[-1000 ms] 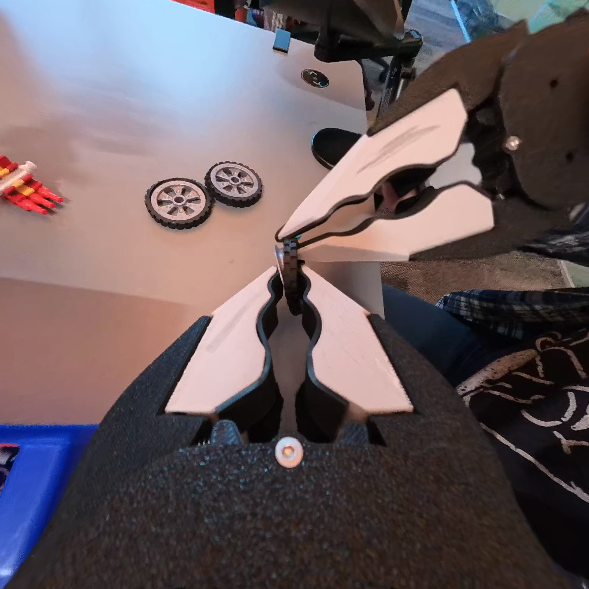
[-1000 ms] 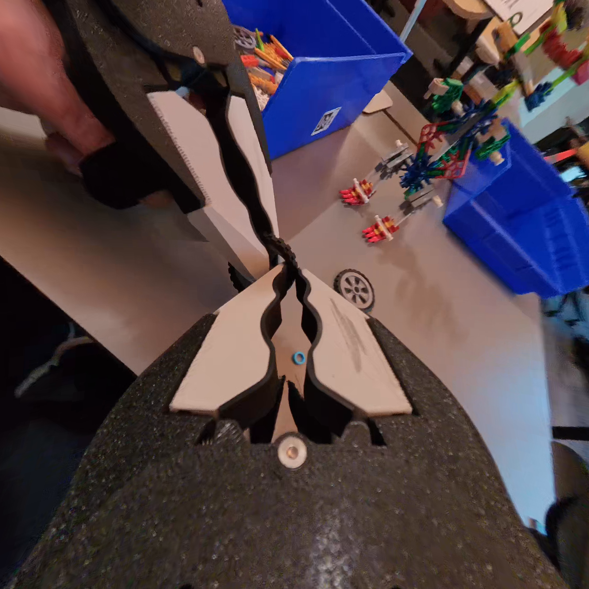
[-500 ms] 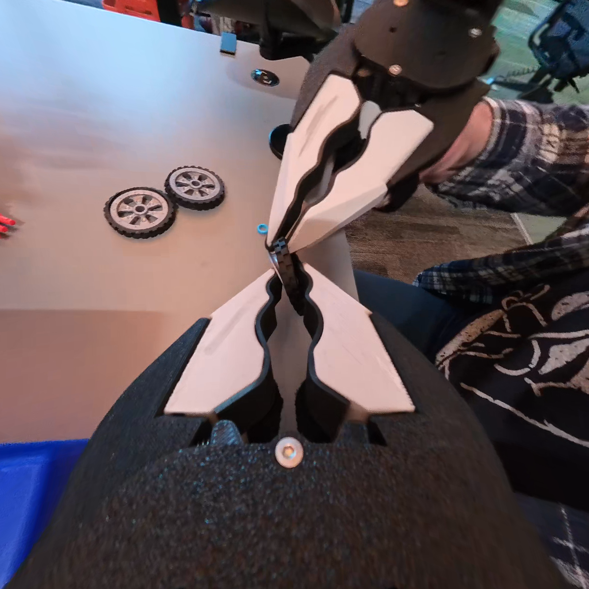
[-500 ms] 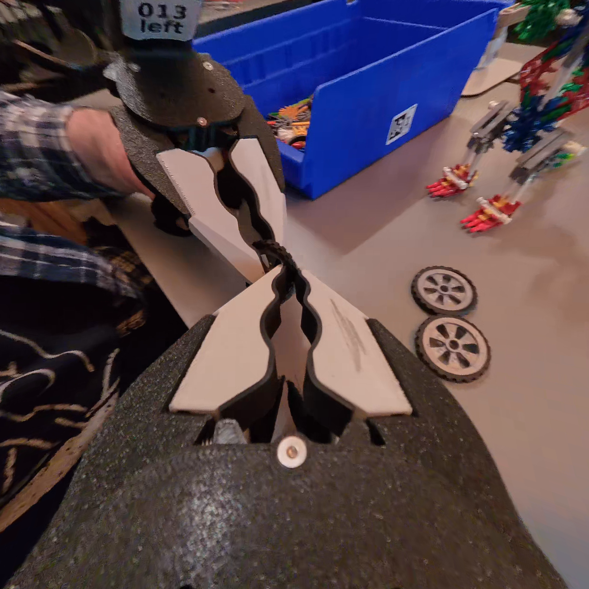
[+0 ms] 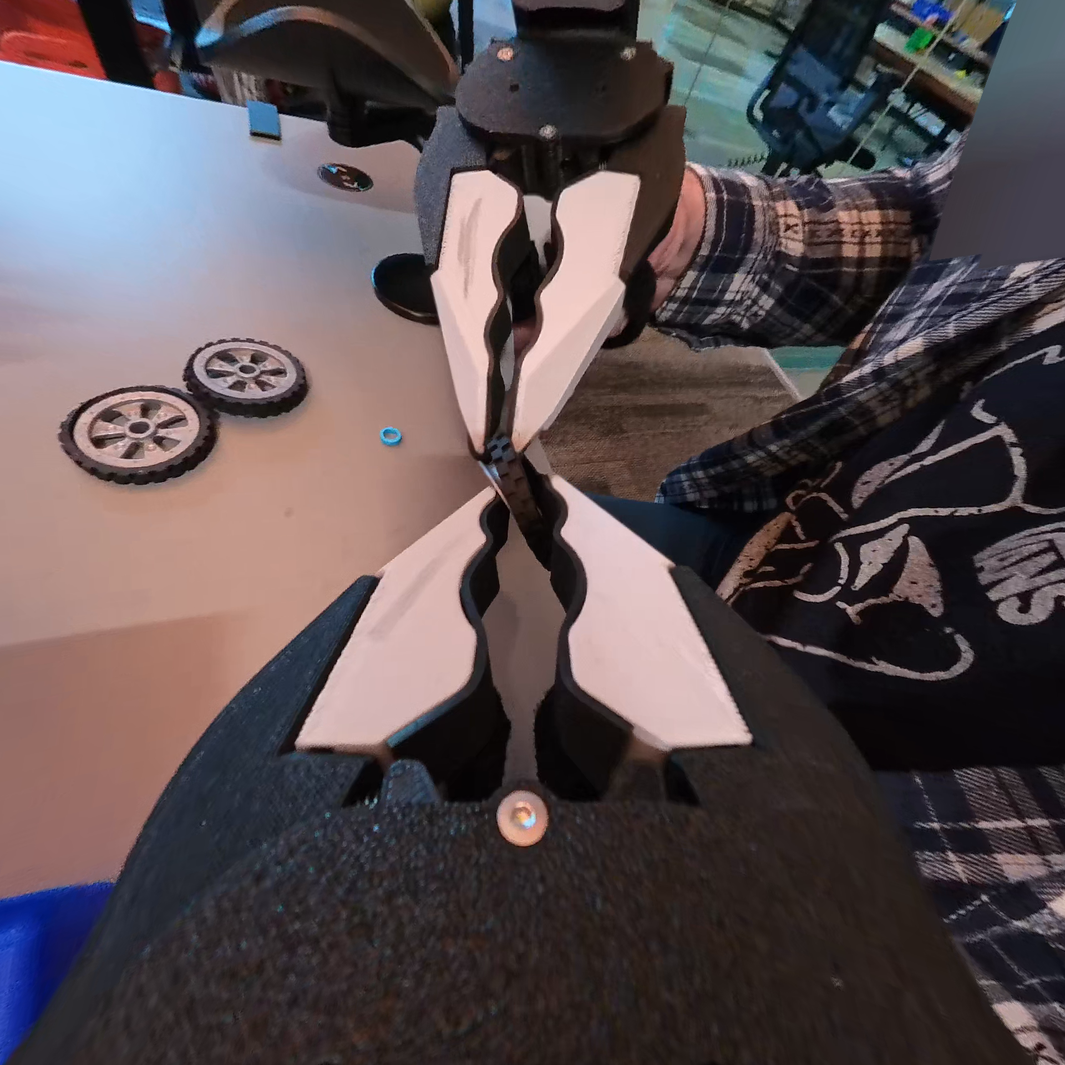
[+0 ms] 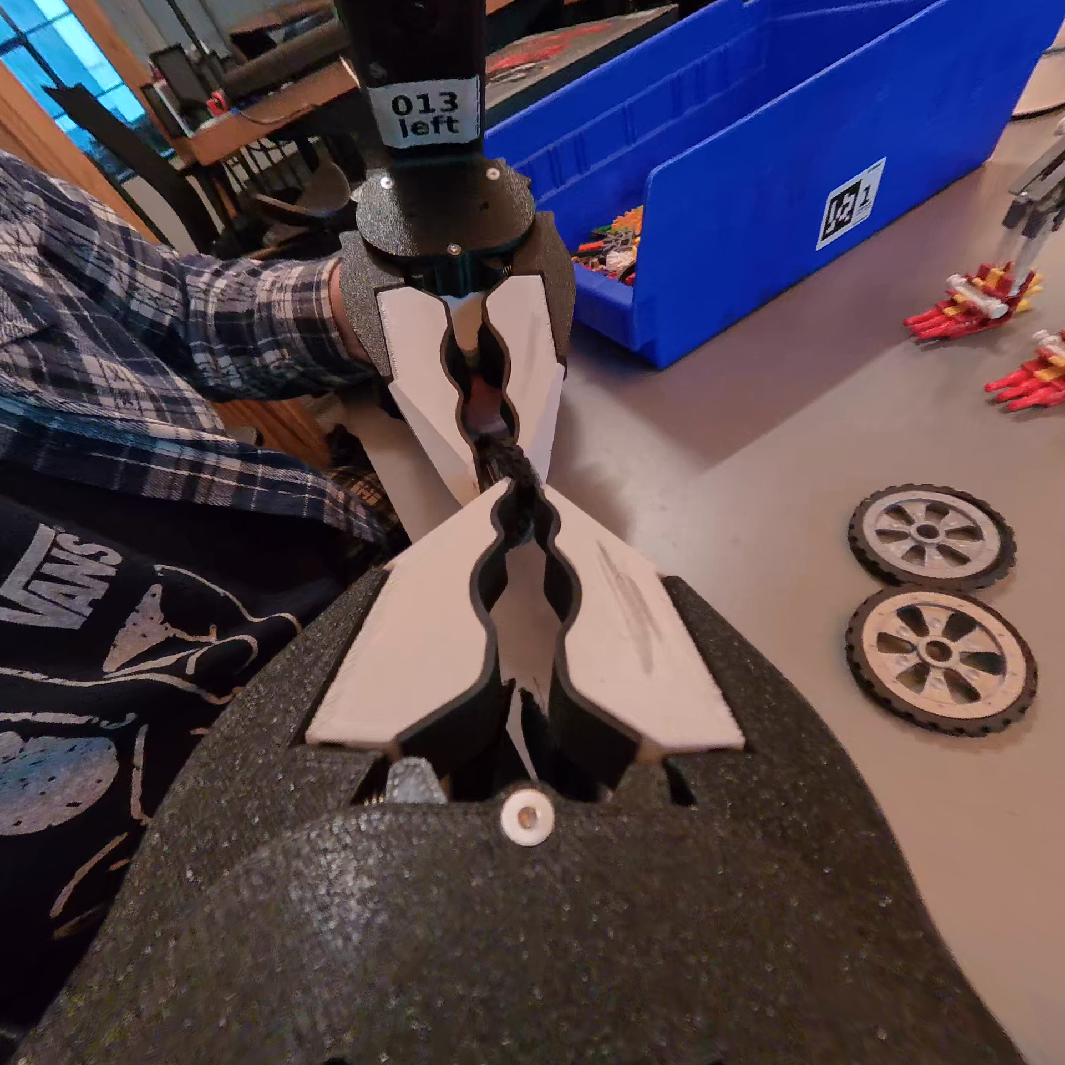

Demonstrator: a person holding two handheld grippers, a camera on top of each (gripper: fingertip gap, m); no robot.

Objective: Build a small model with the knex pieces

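A small black toy wheel (image 5: 514,481) is held edge-on in the air by the table's near edge. My left gripper (image 5: 518,490) is shut on its lower part. My right gripper (image 5: 499,449) comes in from the far side, tip to tip with the left, and is shut on the wheel's upper rim. In the right wrist view, my right gripper (image 6: 524,488) pinches the wheel (image 6: 508,458) from below and my left gripper (image 6: 510,469) points down at it from above. Most of the wheel is hidden between the fingers.
Two grey-spoked wheels (image 5: 138,426) (image 5: 245,374) lie flat on the grey table (image 5: 173,576), with a small blue ring (image 5: 391,436) beside them. A blue bin (image 6: 749,173) of toy parts and red-yellow toy feet (image 6: 974,305) stand farther off. A person in a plaid shirt (image 5: 807,242) sits close. Both grippers' tips are close together, under 4 cm apart.
My right gripper has swung round from the side to face my left gripper head-on. Both stay shut on the small wheel.
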